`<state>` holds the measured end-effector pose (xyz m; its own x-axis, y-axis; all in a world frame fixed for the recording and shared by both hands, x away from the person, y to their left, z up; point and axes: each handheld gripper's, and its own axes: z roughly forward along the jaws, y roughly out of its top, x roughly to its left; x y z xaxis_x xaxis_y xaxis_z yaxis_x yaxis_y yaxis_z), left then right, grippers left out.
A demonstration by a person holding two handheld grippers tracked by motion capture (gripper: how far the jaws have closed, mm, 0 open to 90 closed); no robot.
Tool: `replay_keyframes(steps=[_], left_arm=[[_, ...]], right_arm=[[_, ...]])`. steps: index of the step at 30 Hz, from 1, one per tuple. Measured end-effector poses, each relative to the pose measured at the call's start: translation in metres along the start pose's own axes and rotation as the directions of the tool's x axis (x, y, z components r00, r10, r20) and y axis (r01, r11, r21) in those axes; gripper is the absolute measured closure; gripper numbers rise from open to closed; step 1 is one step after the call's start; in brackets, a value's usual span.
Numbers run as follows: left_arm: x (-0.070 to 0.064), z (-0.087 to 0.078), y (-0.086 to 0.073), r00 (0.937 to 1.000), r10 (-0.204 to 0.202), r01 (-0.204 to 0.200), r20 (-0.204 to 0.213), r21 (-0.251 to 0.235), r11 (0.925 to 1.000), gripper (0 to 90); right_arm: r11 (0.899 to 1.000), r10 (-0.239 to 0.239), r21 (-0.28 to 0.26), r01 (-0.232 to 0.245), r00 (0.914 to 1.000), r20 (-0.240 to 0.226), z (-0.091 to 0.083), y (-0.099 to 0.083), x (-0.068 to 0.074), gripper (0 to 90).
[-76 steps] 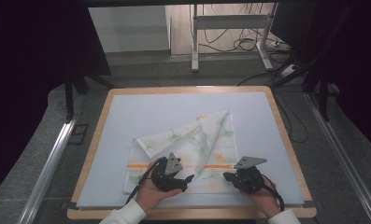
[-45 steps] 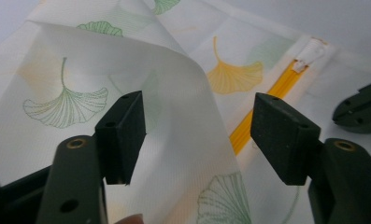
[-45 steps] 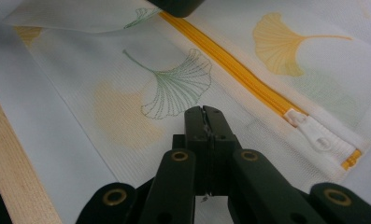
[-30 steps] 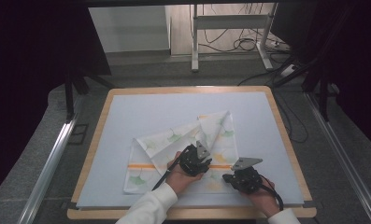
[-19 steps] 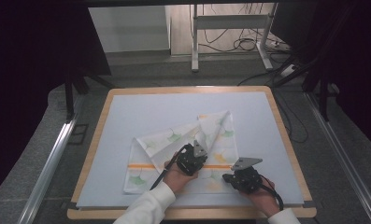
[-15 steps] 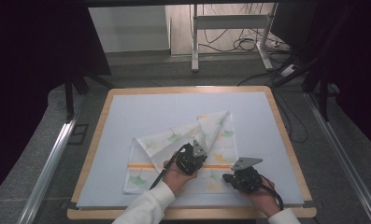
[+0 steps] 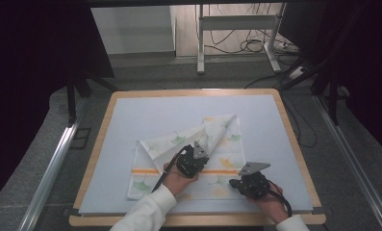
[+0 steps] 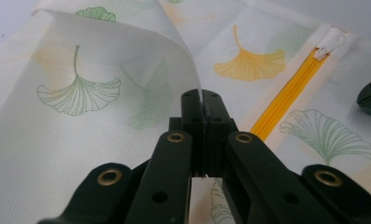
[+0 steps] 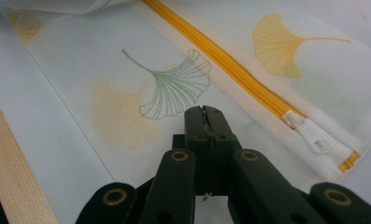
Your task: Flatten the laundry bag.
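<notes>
High view: on the pale surface (image 7: 145, 120) lies a ginkgo-print mesh zipper bag (image 7: 227, 159), near the front edge, part-folded with a corner flap lifted over its middle. The left gripper (image 8: 202, 105) is clamped on that flap's edge, so a fold looks in hand. The right gripper (image 9: 204, 119), jaws together on the bag's near layer beside the orange zipper (image 9: 230, 70), seems to pin it; next, I judge, the flap needs carrying across and laying flat.

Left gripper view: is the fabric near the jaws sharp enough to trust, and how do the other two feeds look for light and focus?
Left gripper view: mesh bag weave crisp by the left gripper, yellow zipper softening farther off. Right gripper view: evenly lit, no glare, zipper pull clear, right gripper sharp. High view: table bright, surroundings nearly black, print detail soft.
</notes>
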<state>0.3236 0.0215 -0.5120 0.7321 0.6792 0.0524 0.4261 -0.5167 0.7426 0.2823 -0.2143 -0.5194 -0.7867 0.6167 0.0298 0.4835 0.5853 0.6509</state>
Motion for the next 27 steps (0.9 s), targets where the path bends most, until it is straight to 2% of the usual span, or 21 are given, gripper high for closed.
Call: replay_keyframes(steps=[7,15,27], left_arm=[[0.012,-0.007,0.004,0.9994,0.012,-0.012,-0.033,0.007,0.9999,89.7],[0.027,-0.008,0.003,0.9993,-0.010,0.010,-0.036,0.015,0.9998,89.7],[0.050,-0.010,0.008,0.9975,-0.013,0.015,-0.070,0.028,0.9995,89.8]], right_arm=[[1.000,0.002,0.001,-0.002,1.0000,-0.002,0.000,0.000,0.000,89.2],[1.000,-0.002,-0.001,0.002,1.0000,-0.001,0.000,0.000,0.000,89.2],[1.000,0.000,0.000,0.000,1.0000,-0.005,0.000,0.000,-0.001,89.2]])
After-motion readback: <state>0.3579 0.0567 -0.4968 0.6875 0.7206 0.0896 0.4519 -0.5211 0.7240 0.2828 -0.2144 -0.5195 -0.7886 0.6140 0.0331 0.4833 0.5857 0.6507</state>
